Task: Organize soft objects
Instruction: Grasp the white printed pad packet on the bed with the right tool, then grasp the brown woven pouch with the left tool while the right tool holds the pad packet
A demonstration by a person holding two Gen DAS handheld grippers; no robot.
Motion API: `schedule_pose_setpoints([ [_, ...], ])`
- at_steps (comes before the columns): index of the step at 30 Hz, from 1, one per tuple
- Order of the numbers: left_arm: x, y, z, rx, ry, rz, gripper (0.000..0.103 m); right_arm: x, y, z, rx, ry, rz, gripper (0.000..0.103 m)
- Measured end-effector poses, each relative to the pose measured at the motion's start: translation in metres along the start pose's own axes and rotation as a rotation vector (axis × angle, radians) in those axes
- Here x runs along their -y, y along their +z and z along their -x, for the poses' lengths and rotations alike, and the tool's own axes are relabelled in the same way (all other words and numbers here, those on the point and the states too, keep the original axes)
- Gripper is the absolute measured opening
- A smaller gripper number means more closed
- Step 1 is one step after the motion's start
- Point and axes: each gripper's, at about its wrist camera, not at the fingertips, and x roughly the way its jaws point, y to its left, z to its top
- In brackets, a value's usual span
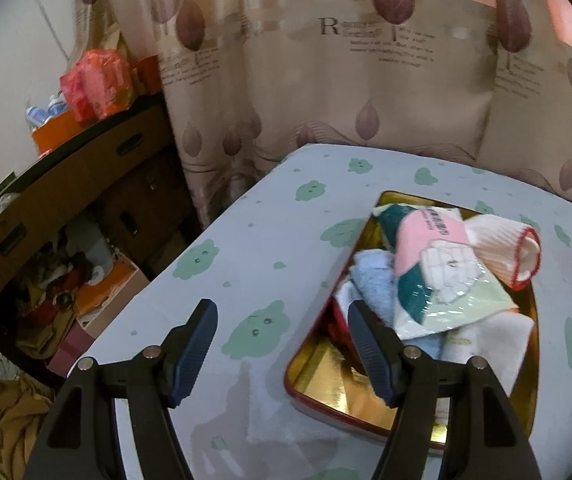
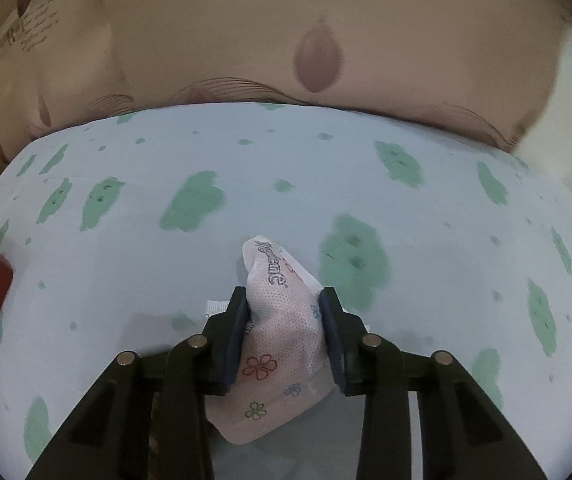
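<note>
right gripper (image 2: 282, 300) jaws pinching flowered white packet (image 2: 276, 336) on tablecloth (image 2: 126, 280); left gripper (image 1: 282, 320) jaws wide, empty.

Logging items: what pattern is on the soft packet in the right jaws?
Pale pink dotted packet with small outlined flowers, clearest in the right wrist view.

tin (image 1: 318, 380): on the surface (image 1: 246, 240)
towels (image 1: 374, 280): in the tin
curtain (image 1: 326, 100): behind the tin
boxes (image 1: 86, 184): left of the tin
</note>
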Motion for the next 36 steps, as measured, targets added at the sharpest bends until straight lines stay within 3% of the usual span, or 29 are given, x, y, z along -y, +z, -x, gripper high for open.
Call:
schedule_pose_setpoints([
  [4,0.015,-0.002,0.009,0.002,-0.045,-0.015,0.070,0.029,-0.025,0.019,0.021,-0.033,-0.015,0.033],
  [9,0.056,-0.002,0.031,0.005,-0.155,-0.090,0.070,0.053,-0.052,0.039,0.030,-0.057,0.005,0.032],
  [14,0.120,0.002,0.053,0.029,-0.275,-0.214,0.070,0.065,-0.072,0.051,0.030,-0.036,-0.003,0.032],
  [24,0.261,0.002,0.058,-0.051,-0.536,-0.382,0.070,0.068,-0.081,0.056,0.029,-0.009,-0.018,0.033],
  [30,0.332,0.009,0.047,-0.134,-0.605,-0.358,0.070,0.071,-0.082,0.054,0.029,0.011,-0.030,0.034],
  [36,0.367,0.014,0.024,-0.247,-0.585,-0.243,0.070,0.073,-0.082,0.054,0.029,0.024,-0.033,0.036],
])
